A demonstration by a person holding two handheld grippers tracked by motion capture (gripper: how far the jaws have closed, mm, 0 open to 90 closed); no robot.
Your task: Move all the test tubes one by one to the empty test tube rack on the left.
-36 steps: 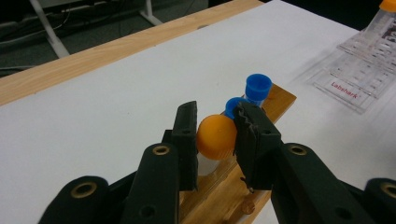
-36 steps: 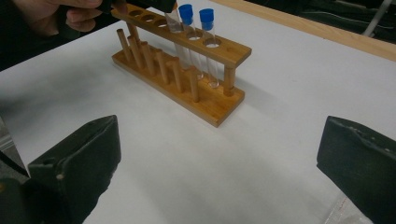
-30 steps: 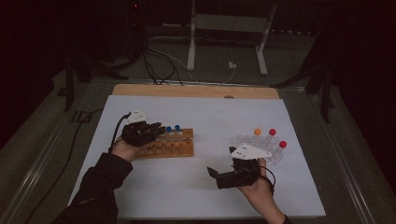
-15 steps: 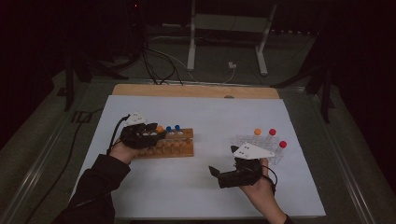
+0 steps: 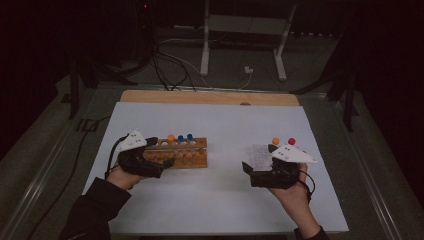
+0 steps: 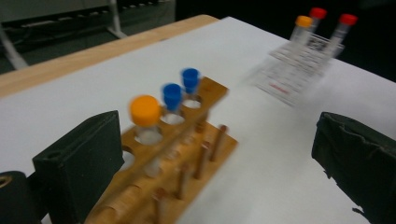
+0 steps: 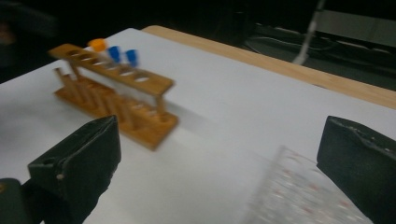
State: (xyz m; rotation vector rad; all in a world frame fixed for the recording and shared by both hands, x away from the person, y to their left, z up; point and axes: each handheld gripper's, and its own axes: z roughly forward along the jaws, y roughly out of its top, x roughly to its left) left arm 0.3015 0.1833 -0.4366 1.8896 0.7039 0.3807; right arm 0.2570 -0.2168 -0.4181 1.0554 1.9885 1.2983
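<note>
A wooden tube rack (image 5: 192,159) lies left of the white mat's centre. It holds an orange-capped tube (image 5: 171,138) and two blue-capped tubes (image 5: 185,137), seen close in the left gripper view as the orange cap (image 6: 144,108) and blue caps (image 6: 172,95). My left gripper (image 5: 159,152) sits at the rack's left end. Its jaws have just been opening and stand wide, pressing on nothing. My right gripper (image 5: 248,174) is open beside a clear plastic rack (image 5: 260,152) that holds an orange-capped tube (image 5: 275,141) and a red-capped tube (image 5: 291,141).
The white mat (image 5: 225,120) covers a wooden table whose edge (image 5: 210,97) shows at the back. Cables and a metal stand (image 5: 240,45) lie on the dark floor beyond. The clear rack (image 7: 299,191) shows blurred just below the right gripper's jaws.
The left gripper opened, left the orange-capped tube standing in the wooden rack and drew back toward the person. The right gripper shifted to the right, closer to the clear rack.
</note>
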